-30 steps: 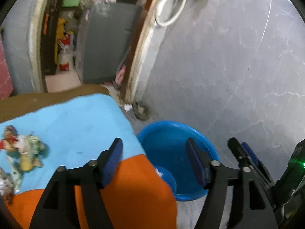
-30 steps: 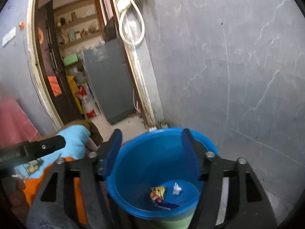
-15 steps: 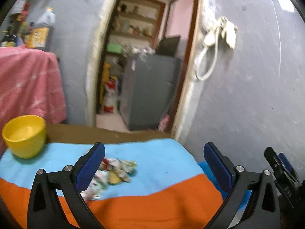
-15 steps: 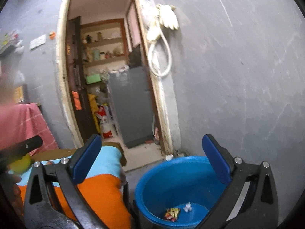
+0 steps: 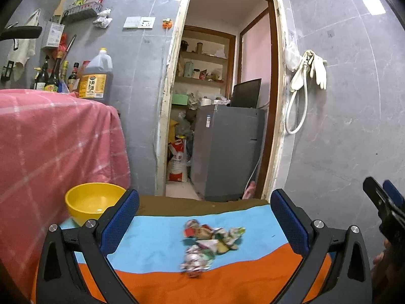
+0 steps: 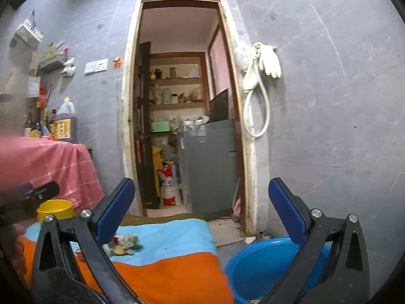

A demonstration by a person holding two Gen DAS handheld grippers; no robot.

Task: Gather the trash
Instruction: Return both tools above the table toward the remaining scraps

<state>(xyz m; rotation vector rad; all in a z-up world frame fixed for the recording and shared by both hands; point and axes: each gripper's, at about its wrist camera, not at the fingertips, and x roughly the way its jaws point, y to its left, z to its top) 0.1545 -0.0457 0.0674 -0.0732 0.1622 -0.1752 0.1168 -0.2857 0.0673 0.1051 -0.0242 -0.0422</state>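
Note:
A heap of crumpled wrappers (image 5: 210,243) lies on the blue and orange cloth (image 5: 157,238) covering a low table. My left gripper (image 5: 205,217) hangs open above the near edge of that cloth, the wrappers showing between its blue pads, nothing held. In the right wrist view the same wrappers (image 6: 124,244) sit low left behind the left finger. My right gripper (image 6: 200,207) is open and empty, pointing level at the doorway. The blue basin (image 6: 263,266) stands on the floor at the lower right, below the right finger.
A yellow bowl (image 5: 93,201) rests at the cloth's far left corner beside a pink draped counter (image 5: 55,147) with bottles. Behind the table is a doorway with a grey fridge (image 5: 225,152). A hose and gloves (image 5: 303,86) hang on the grey wall. The other gripper's tip (image 5: 384,210) shows at the right edge.
Both grippers have opened wide and swung up and left from the blue basin toward the table. The wrappers have come to the middle of the left view; the basin has dropped to the right view's corner.

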